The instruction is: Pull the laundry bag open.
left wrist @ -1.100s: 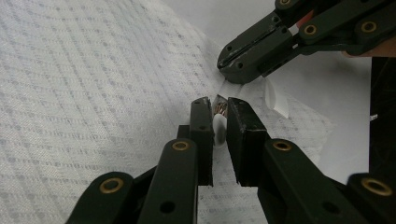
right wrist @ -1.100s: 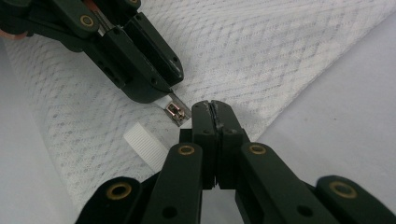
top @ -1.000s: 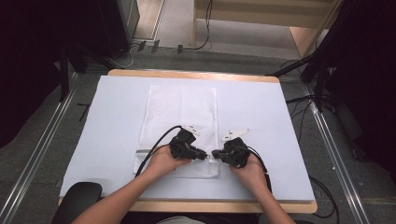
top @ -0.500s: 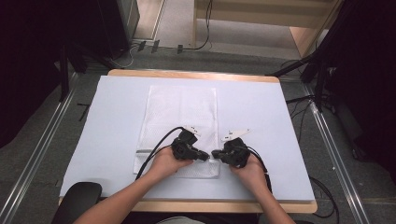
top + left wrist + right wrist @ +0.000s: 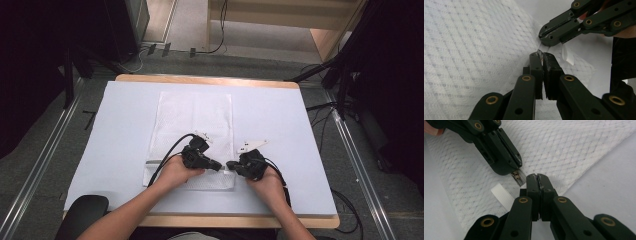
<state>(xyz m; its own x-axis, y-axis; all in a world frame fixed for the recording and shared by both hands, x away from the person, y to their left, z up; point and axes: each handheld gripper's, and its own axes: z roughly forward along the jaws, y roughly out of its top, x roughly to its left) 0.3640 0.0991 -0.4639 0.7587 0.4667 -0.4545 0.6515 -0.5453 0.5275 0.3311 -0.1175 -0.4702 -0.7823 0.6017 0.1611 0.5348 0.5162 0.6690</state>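
Observation:
A white mesh zip bag (image 5: 195, 120) lies flat on the pale table (image 5: 115, 130), its zipper edge nearest the person. My left gripper (image 5: 218, 167) is shut on the small metal zipper pull (image 5: 517, 175), near the bag's right front corner. My right gripper (image 5: 230, 164) faces it tip to tip, shut on the bag's edge (image 5: 541, 46) just beyond the pull. In the left gripper view its own jaws (image 5: 540, 55) pinch the pull. In the right gripper view its own jaws (image 5: 537, 178) are closed over the fabric. A white ribbed tab (image 5: 502, 196) lies beside them.
The table's wooden front edge (image 5: 240, 221) runs just behind the hands. A black round seat (image 5: 82, 210) sits at the lower left. Cables (image 5: 165, 157) trail from both grippers across the bag and table. Dark frames and rails stand on both sides.
The left gripper has edged slightly to the right, closer to the right gripper. Both stay closed at the bag's front edge.

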